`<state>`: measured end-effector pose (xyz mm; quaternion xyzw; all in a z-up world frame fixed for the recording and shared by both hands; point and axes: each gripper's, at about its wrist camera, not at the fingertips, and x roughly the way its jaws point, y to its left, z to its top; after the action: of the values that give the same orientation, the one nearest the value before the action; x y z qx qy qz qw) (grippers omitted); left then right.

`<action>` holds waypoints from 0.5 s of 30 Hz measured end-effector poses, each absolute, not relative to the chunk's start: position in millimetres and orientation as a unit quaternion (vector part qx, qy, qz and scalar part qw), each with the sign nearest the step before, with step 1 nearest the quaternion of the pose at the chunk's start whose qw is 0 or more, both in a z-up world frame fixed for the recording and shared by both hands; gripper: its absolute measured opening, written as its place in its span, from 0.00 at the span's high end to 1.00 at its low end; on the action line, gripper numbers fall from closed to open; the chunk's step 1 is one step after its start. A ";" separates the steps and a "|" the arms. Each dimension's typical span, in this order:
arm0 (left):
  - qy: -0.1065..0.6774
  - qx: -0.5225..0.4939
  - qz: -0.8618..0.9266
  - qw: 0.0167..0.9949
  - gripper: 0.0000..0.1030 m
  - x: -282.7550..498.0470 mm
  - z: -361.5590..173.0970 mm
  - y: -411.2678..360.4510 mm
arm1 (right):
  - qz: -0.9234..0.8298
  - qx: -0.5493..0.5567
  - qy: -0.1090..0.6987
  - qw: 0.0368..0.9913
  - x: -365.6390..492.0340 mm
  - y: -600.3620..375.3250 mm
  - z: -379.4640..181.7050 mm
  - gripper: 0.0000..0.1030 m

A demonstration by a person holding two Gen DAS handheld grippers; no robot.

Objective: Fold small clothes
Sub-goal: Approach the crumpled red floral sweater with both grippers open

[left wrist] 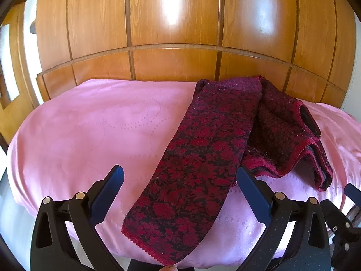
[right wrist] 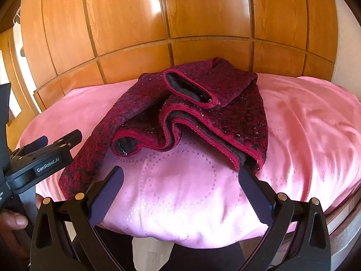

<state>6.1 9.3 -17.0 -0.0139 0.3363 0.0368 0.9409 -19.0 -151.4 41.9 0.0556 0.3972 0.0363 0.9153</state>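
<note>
On the pink bedspread [left wrist: 79,135] before the wooden wardrobe [left wrist: 176,22], the dark red floral garment [left wrist: 203,146] lies partly rumpled, one long leg stretched toward the near edge, while the left gripper [left wrist: 179,180] and right gripper [right wrist: 180,181] hover over it, jaws spread wide, grasping nothing.

We find the left tongs [left wrist: 179,177] spread wide, both fingers level, gripping nothing. The right tongs [right wrist: 180,177] stand likewise wide apart and hold nothing. In the right wrist view the left unit's body shows at near left, with a bare thumb [right wrist: 17,220] of the person below it.
</note>
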 end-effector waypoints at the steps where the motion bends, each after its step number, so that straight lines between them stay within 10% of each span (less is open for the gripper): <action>1: 0.338 -0.013 0.035 0.941 0.04 5.9 -17.5 9.4 | 0.035 0.057 0.398 0.915 -18.6 -152.1 42.2 0.02; 15: 0.344 0.008 0.015 0.939 0.04 13.6 -18.8 0.3 | 0.035 0.042 0.380 0.923 -8.1 -156.6 52.7 0.02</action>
<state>13.6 0.3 -18.8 0.0081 0.3440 0.0147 0.9388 -8.1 -156.6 52.7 0.0419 0.3804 0.0345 0.9232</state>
